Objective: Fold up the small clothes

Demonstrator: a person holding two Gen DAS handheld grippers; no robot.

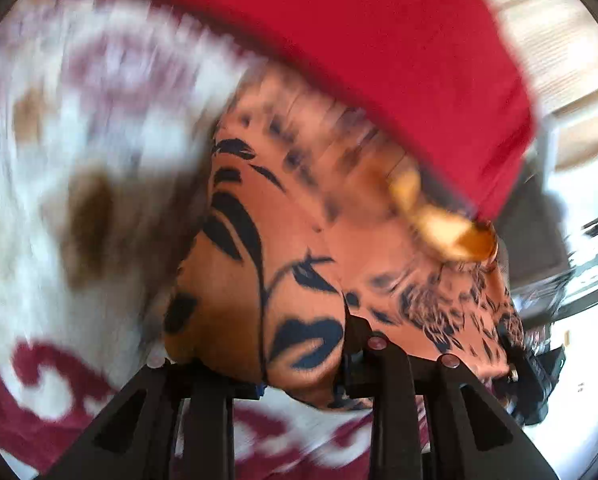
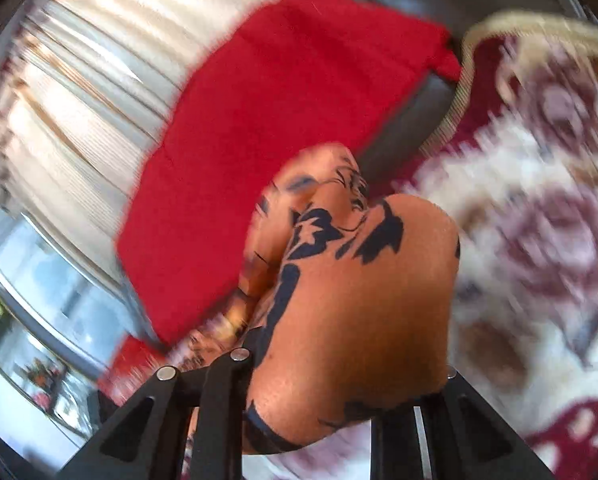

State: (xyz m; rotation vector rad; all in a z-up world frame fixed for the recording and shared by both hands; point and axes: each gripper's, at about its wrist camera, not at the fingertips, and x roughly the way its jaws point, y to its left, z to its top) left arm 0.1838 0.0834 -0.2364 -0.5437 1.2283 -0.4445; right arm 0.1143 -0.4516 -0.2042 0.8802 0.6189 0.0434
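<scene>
Gripping orange garment [image 1: 259, 280], both claws clamped

The left gripper [image 1: 299, 380] had its two black fingers [image 1: 207, 408] clamped on a bunched fold of orange cloth [image 1: 259, 272] printed with black. The right gripper [image 2: 307, 392] likewise pinched the same cloth between its fingers [image 2: 219, 400], its view tilted and blurred by motion
</scene>
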